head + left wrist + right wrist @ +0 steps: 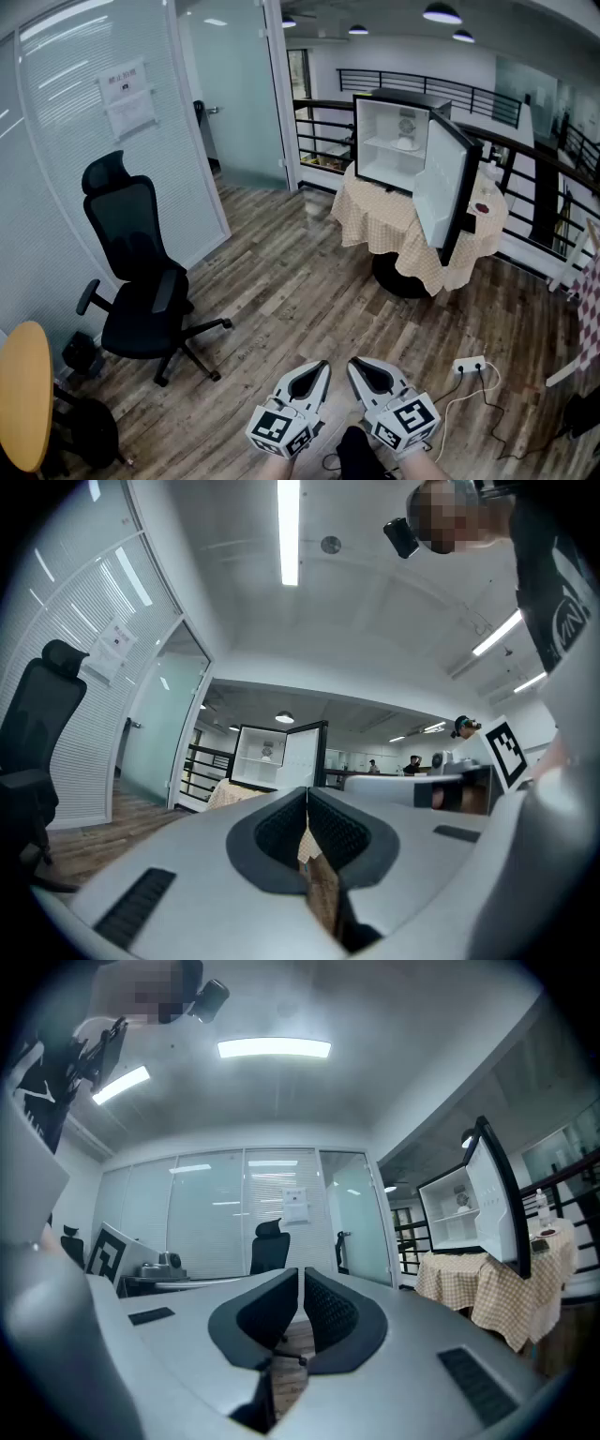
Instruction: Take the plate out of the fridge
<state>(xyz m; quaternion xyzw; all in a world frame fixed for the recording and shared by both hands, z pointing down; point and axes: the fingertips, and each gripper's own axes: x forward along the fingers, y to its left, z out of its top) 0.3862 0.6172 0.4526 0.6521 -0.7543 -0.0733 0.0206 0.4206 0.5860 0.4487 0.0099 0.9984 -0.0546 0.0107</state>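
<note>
Wood floor [281,281] open to fridge [394,141], door [441,192] wide | left gripper [317,370] clenched | right gripper [364,367] clenched

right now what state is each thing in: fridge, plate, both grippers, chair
small black fridge with white inside: door swung wide open, standing on the checked-cloth table
white plate: lying on the fridge's upper shelf, not taken out yet
left gripper: shut, empty, well short of the fridge
right gripper: shut, empty
black office chair: upright, nobody in it
</note>
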